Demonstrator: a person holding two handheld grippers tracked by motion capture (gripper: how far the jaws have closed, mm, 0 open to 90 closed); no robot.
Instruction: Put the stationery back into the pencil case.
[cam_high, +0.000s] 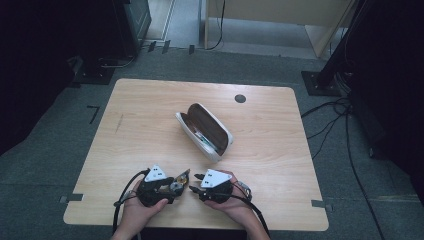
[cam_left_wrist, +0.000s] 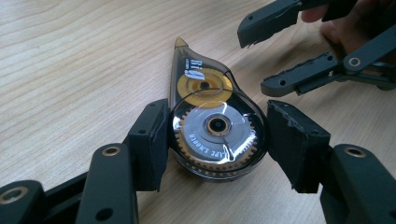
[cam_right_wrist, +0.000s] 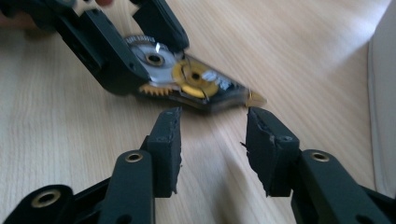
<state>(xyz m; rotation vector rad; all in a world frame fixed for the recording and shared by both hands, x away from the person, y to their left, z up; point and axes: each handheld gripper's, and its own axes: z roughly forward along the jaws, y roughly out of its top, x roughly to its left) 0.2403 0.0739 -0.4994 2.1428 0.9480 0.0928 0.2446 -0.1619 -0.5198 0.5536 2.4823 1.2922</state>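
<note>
High view: the correction tape dispenser (cam_high: 179, 181) sits at the table's (cam_high: 150, 125) near edge, clamped in the left gripper (cam_high: 172, 186); an open glasses case (cam_high: 205, 131) lies farther off.

Left gripper view: pads (cam_left_wrist: 152, 144) press the round body (cam_left_wrist: 215, 133). Light, rigid, slippery plastic; hold the wide body.

Right gripper view: the right gripper (cam_right_wrist: 212, 122) is open, empty, near the tip (cam_right_wrist: 254, 99).

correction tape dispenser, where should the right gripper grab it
The left gripper already clamps the round end of the correction tape dispenser. The right gripper, jaws open, would best pinch the tapered body behind the tip, coming from the tip side: that end is free and narrow enough.
</note>
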